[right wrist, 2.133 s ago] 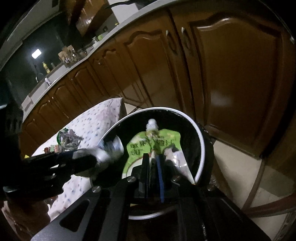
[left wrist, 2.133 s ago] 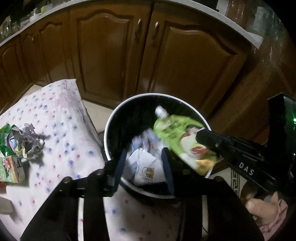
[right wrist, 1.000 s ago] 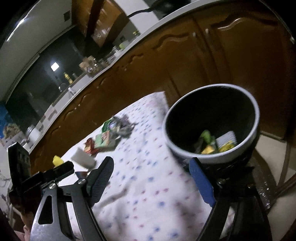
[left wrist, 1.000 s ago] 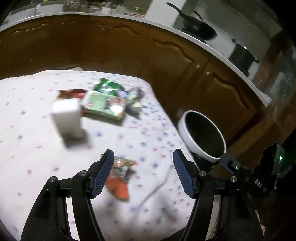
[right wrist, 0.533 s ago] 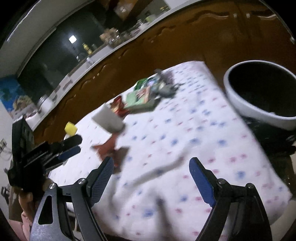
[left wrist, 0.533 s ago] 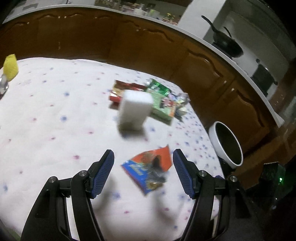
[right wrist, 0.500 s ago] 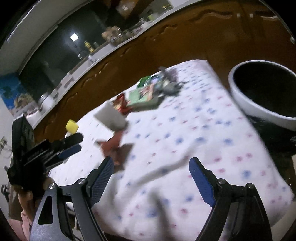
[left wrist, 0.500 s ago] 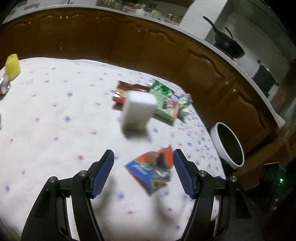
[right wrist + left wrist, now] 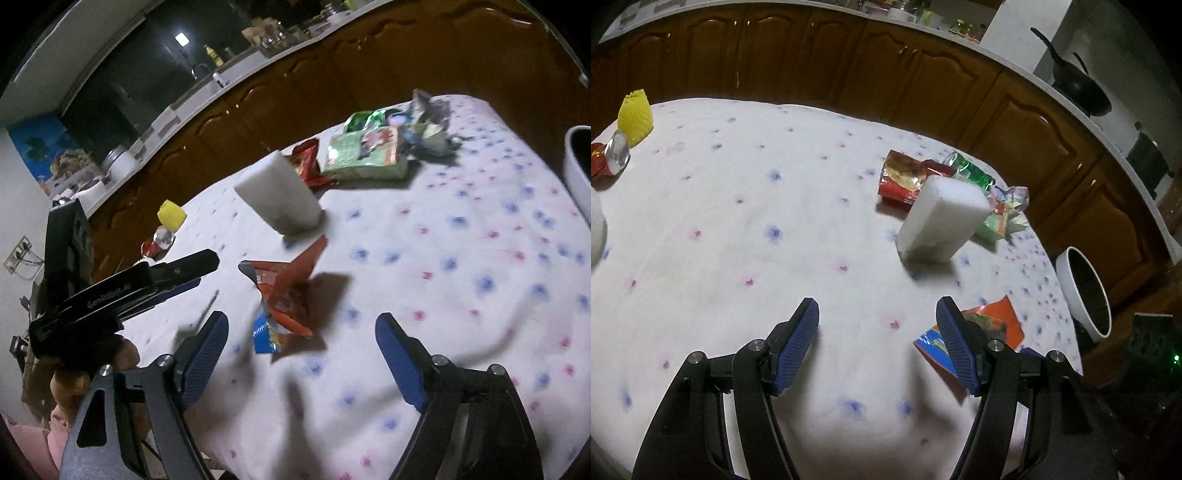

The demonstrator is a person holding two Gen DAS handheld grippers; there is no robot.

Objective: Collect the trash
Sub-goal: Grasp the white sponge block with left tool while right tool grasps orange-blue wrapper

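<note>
the left gripper hangs over a table covered in a white cloth with small blue and pink flowers. its blue pads stand apart with only cloth between them, so it holds nothing. just to the right of its right pad lies an orange and blue wrapper, partly hidden behind that pad.

the right gripper points at the same wrapper from the other side. its jaws are closing, yet the pads are wide apart and do not touch the wrapper, which lies on the cloth just ahead of the gap between them. the left gripper shows at the left edge of this view, held by a hand.

a white block stands upright further back on the table. behind it lies a cluster of trash: a red packet, a green wrapper, a flat green carton and a crumpled foil piece.

the bin, white-rimmed and dark inside, stands beside the right end of the table. at the far left of the table sit a yellow cup-shaped thing and a crushed can, touching or nearly so.
</note>
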